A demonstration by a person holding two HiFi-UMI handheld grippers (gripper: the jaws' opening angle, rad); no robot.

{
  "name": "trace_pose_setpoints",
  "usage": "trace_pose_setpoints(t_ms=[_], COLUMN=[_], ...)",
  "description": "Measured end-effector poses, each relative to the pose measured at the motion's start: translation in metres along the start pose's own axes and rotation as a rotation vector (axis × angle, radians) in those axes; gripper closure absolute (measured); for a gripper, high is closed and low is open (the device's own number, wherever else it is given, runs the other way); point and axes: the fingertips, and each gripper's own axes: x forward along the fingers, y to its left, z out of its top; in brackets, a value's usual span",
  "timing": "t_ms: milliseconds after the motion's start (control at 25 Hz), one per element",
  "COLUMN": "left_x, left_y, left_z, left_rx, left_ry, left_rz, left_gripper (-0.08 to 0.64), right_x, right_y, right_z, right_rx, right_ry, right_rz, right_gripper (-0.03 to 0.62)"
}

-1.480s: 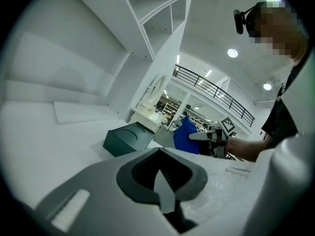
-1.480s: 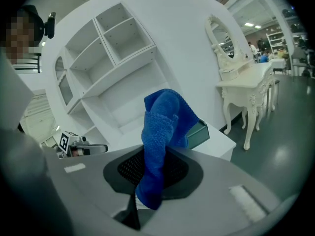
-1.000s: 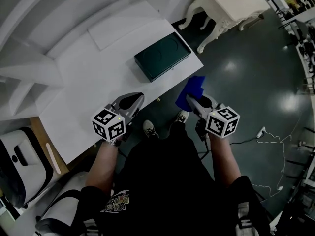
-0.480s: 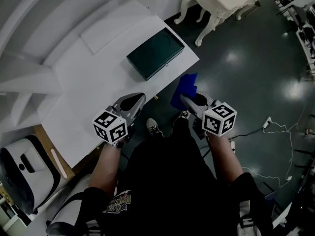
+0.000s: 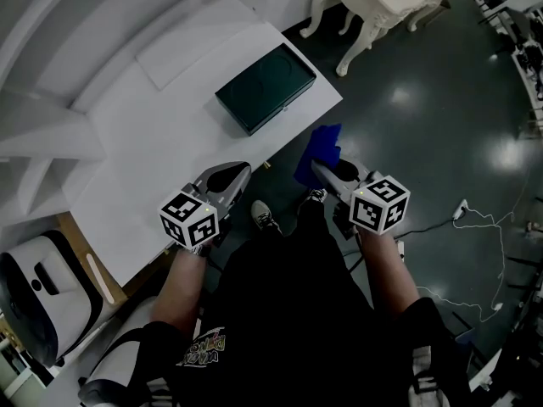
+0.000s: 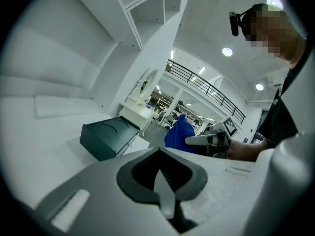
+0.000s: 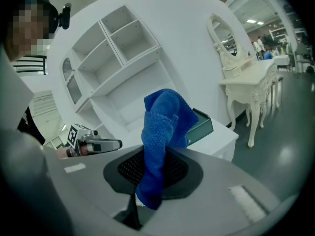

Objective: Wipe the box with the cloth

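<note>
Scarcely any shift. Right gripper [image 5: 316,166] clamps cloth [image 5: 321,147]; left gripper [image 5: 240,170] clenched, empty. Box [image 5: 265,88] closed on desk [image 5: 170,134].

Blue cloth [image 5: 317,149], dark green box [image 5: 265,88], white table [image 5: 153,147], glossy grey floor [image 5: 424,134]

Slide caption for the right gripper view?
Right gripper shut on blue cloth, box on the white desk ahead, left gripper alongside.

Head view steep down; L+R gripper views share box [image 5: 265,88].
</note>
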Motion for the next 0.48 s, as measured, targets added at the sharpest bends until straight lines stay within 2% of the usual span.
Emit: trace_pose_setpoints(t_ms=[480], left_x=[0.0024], left_y=[-0.0096], left_z=[-0.0051], left_rx=[0.001], left_ry=[0.007], left_rz=[-0.027], left_gripper=[0.56], right_x=[-0.0026], right_y=[0.0057], right_z=[-0.0063], right_rx=[-0.007], right_ry=[0.013], right_rz=[0.001], right_gripper=[0.499])
